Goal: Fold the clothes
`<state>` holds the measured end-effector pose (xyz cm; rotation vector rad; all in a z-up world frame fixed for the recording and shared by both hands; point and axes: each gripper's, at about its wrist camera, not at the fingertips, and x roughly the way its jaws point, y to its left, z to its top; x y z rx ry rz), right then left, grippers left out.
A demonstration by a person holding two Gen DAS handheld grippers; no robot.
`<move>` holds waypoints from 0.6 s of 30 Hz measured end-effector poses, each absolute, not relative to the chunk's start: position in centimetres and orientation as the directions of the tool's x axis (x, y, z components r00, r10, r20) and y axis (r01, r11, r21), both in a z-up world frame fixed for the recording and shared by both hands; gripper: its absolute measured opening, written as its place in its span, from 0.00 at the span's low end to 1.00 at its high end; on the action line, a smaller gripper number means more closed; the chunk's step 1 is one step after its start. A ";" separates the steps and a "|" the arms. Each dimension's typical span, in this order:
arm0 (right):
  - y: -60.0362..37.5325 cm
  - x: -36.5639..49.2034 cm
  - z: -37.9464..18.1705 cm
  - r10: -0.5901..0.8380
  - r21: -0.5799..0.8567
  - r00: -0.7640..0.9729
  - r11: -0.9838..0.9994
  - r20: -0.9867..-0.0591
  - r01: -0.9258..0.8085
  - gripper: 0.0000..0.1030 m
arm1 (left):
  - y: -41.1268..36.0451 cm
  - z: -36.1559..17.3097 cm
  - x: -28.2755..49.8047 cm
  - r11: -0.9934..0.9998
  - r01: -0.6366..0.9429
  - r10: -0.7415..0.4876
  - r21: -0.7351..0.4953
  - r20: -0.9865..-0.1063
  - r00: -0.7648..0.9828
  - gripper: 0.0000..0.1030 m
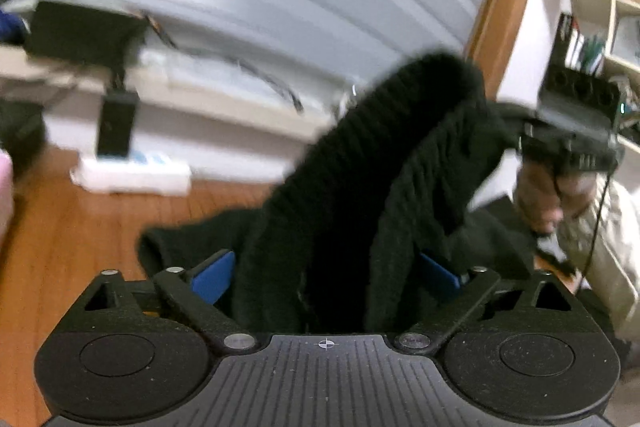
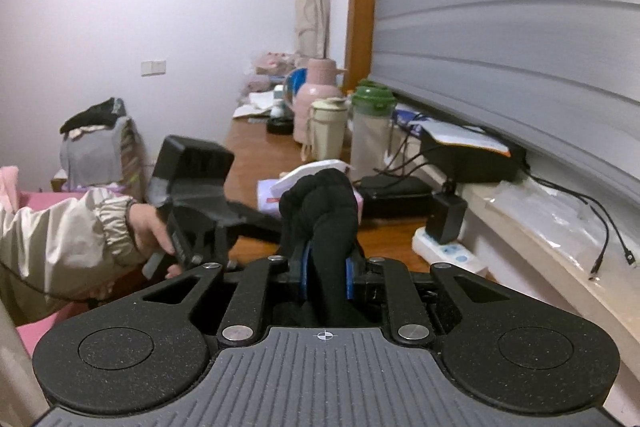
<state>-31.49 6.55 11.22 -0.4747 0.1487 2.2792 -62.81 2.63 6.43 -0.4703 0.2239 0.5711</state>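
Note:
A black knitted garment [image 1: 400, 131] hangs in the air between both grippers, above a wooden table [image 1: 60, 227]. In the left wrist view my left gripper [image 1: 326, 267] is open. Its blue pads [image 1: 212, 279] stand wide apart, with a thick fold of the garment running between them. The cloth climbs to the upper right, where the right gripper's body [image 1: 576, 143] shows, its fingertips hidden by fabric. In the right wrist view my right gripper [image 2: 326, 255] is shut on a bunched end of the black garment [image 2: 320, 203]. A hand in a beige sleeve [image 2: 72, 235] holds the left gripper [image 2: 192, 195].
A white power strip [image 2: 448, 253] with a black adapter lies at the table's back edge below a grey slatted blind [image 2: 500, 7]. Flasks and bottles [image 2: 320, 107], a black box [image 2: 472, 155], cables and papers crowd the far end. Pink bedding [image 2: 40, 199] lies at the left.

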 end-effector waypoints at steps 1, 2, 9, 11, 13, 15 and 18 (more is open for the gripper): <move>6.6 -31.4 11.2 0.688 -0.042 -0.619 -0.681 -0.379 -0.731 0.17 | 2.5 6.2 -62.8 0.738 -0.567 0.460 -0.365 -0.343 0.819 0.81; 6.7 -31.5 11.2 0.689 -0.046 -0.618 -0.681 -0.377 -0.731 0.17 | 2.3 6.1 -62.7 0.737 -0.568 0.453 -0.367 -0.355 0.818 0.75; 7.9 -32.4 10.9 0.717 -0.070 -0.578 -0.649 -0.390 -0.758 0.17 | -1.0 6.0 -62.8 0.756 -0.562 0.436 -0.336 -0.382 0.815 0.27; 9.2 -33.0 10.8 0.724 -0.059 -0.557 -0.630 -0.408 -0.775 0.17 | -2.6 6.3 -62.9 0.764 -0.561 0.437 -0.317 -0.386 0.813 0.26; 10.5 -34.1 10.2 0.711 -0.058 -0.542 -0.628 -0.448 -0.776 0.17 | -3.2 6.3 -63.1 0.754 -0.574 0.441 -0.319 -0.402 0.803 0.26; 12.2 -35.7 9.0 0.703 -0.081 -0.515 -0.625 -0.490 -0.776 0.18 | -3.5 6.1 -63.4 0.738 -0.589 0.444 -0.330 -0.419 0.792 0.26; 13.8 -36.5 7.4 0.693 -0.066 -0.504 -0.618 -0.515 -0.783 0.21 | -2.8 5.6 -64.2 0.709 -0.597 0.442 -0.376 -0.424 0.791 0.39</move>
